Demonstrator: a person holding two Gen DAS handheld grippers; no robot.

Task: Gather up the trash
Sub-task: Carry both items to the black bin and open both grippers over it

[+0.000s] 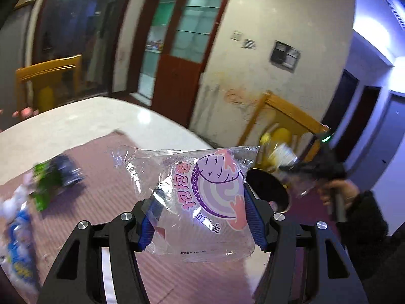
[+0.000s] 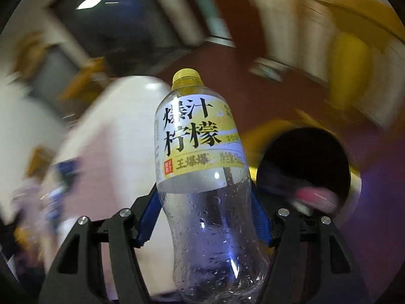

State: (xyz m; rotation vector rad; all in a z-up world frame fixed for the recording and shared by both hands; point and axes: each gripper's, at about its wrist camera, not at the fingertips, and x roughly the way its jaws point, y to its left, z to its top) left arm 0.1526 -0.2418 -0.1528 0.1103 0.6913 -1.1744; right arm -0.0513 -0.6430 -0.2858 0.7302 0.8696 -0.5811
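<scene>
In the left wrist view my left gripper (image 1: 201, 193) is shut on a clear plastic wrapper (image 1: 192, 167) with a purple and pink print, held above the table. My right gripper (image 2: 203, 190) is shut on an empty clear lemon-drink bottle (image 2: 200, 136) with a yellow cap. Its blue pads (image 2: 260, 215) press on the bottle's lower body. The left wrist view also shows that gripper (image 1: 303, 168), carried by a hand (image 1: 339, 190), with the bottle (image 1: 282, 155) above a bin. The round bin (image 2: 354, 177) has a dark mouth and lies just right of the bottle.
A white table (image 1: 76, 124) carries a pinkish ribbed mat (image 1: 101, 182). A green and blue wrapper (image 1: 53, 177) and a blue and white wrapper (image 1: 17, 240) lie on it at the left. Yellow wooden chairs (image 1: 48, 73) stand behind the table and by the wall. Something pink (image 2: 314, 195) lies in the bin.
</scene>
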